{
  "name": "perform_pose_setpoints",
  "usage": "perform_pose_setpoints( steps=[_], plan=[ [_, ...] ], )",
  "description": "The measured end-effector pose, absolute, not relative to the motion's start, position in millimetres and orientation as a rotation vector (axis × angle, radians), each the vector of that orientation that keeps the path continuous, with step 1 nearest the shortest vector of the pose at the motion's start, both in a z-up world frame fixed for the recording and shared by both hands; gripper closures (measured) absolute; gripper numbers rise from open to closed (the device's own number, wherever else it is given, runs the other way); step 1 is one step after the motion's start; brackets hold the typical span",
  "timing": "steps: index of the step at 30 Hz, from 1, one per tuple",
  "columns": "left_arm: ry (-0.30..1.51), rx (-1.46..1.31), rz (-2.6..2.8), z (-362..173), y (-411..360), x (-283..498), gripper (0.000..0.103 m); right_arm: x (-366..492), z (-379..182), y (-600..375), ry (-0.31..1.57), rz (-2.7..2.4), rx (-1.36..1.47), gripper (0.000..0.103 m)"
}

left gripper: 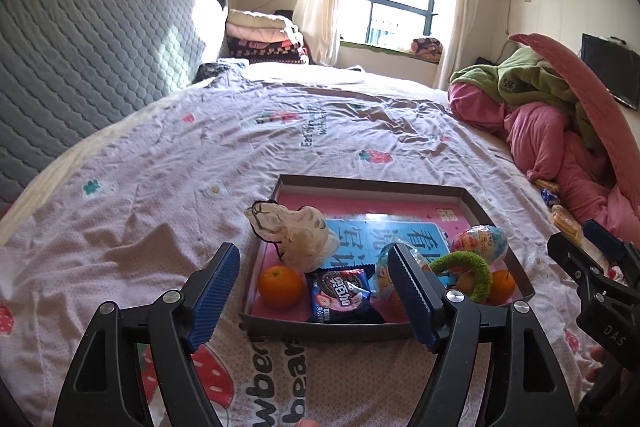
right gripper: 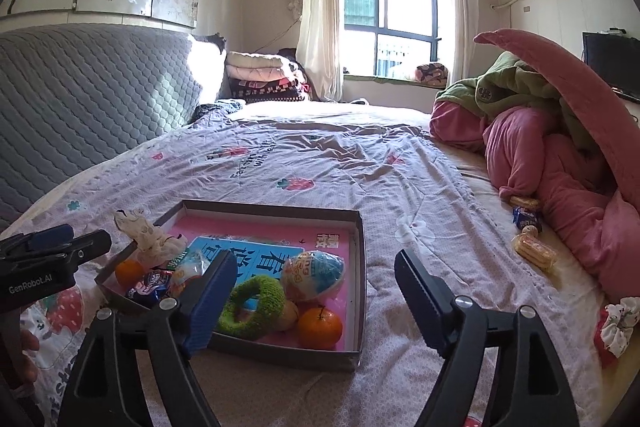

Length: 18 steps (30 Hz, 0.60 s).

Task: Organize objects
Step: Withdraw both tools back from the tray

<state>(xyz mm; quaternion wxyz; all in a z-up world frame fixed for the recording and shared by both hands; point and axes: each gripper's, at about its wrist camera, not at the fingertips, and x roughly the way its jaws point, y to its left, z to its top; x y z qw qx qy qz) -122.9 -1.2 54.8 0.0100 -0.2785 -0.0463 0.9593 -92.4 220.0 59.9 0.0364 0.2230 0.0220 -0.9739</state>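
A shallow grey box (left gripper: 372, 186) (right gripper: 362, 251) with a pink floor lies on the bed. It holds two oranges (left gripper: 280, 286) (right gripper: 320, 327), a dark cookie packet (left gripper: 340, 293) (right gripper: 148, 285), a green fuzzy ring (left gripper: 470, 271) (right gripper: 252, 301), a toy egg (left gripper: 482, 242) (right gripper: 314, 273) and a cream scrunchie (left gripper: 298, 233) (right gripper: 146, 237). My left gripper (left gripper: 314, 297) is open and empty above the box's near left corner. My right gripper (right gripper: 316, 301) is open and empty over the box's near right edge.
Snack packets lie by a pink and green bedding pile: wafer packs (right gripper: 534, 253) (left gripper: 564, 223) and a blue packet (right gripper: 528, 217). A white floral scrunchie (right gripper: 618, 323) lies at the right bed edge. A grey quilted headboard (right gripper: 80, 95) stands left.
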Motion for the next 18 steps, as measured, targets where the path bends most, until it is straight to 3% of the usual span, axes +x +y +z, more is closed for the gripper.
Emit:
perform_pose_setpoints(
  steps=[18],
  plan=[
    [-0.052, -0.91, 3.029, 48.1, 9.7, -90.3, 0.025, -60.0, 63.6, 189.7, 0.088, -2.946, 0.634, 0.015]
  ],
)
